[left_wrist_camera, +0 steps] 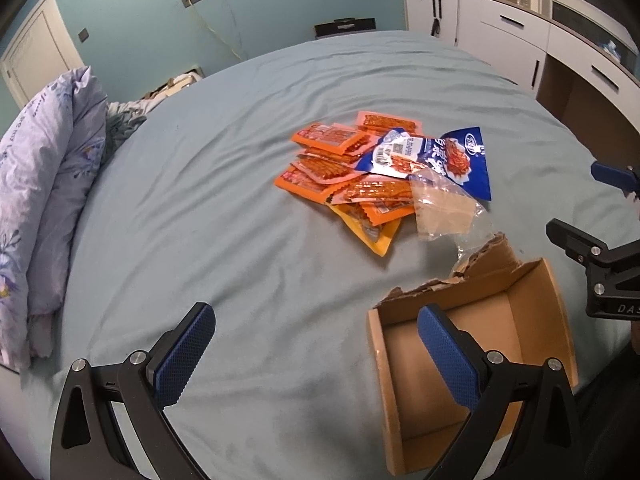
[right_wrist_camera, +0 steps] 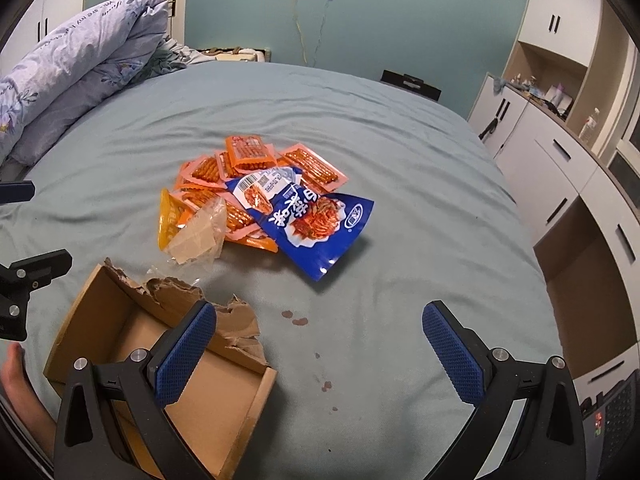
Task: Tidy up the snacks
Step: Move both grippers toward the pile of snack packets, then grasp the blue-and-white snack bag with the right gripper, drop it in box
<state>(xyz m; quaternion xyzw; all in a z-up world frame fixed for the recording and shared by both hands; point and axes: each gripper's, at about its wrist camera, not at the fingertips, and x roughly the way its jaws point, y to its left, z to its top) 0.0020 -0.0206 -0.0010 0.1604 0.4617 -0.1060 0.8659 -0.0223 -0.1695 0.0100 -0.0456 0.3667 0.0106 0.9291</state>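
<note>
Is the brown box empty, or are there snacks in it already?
Empty. The cardboard box shows only its bare brown floor in both views, and the snack packets all lie heaped on the bed beyond it.

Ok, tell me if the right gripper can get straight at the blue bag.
Probably yes: the right gripper is open and empty, and only bare sheet lies between it and the blue bag, which sits on top of the pile's near edge.

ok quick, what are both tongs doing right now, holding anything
Left tongs: open, holding nothing, above the bed beside the cardboard box.
Right tongs: open, holding nothing, short of the snack pile.
</note>
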